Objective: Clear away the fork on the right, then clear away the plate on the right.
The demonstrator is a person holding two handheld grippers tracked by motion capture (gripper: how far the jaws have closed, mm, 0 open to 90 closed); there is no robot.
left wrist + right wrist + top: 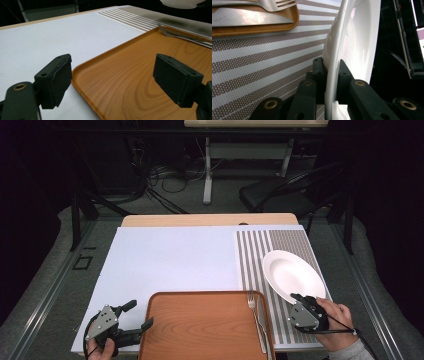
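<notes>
A white plate (291, 274) hangs tilted over the striped placemat (280, 242) at the right, its near rim pinched by my right gripper (300, 300). In the right gripper view both pads (344, 77) press on the plate's rim (332, 75), one on each face. A brown wooden tray (205, 325) lies at the front middle with a fork (254, 310) and a knife (261, 332) along its right side. My left gripper (141, 316) rests open at the tray's left edge; its jaws stand wide apart over the tray's corner (82, 72) with nothing between them.
A white board (170, 257) covers the table's left and middle. The table's wooden far edge (210, 219) shows behind it. Beyond stand a black chair (285, 190) and another table's legs (207, 170). The fork (279, 5) and knife (249, 18) lie close to the plate.
</notes>
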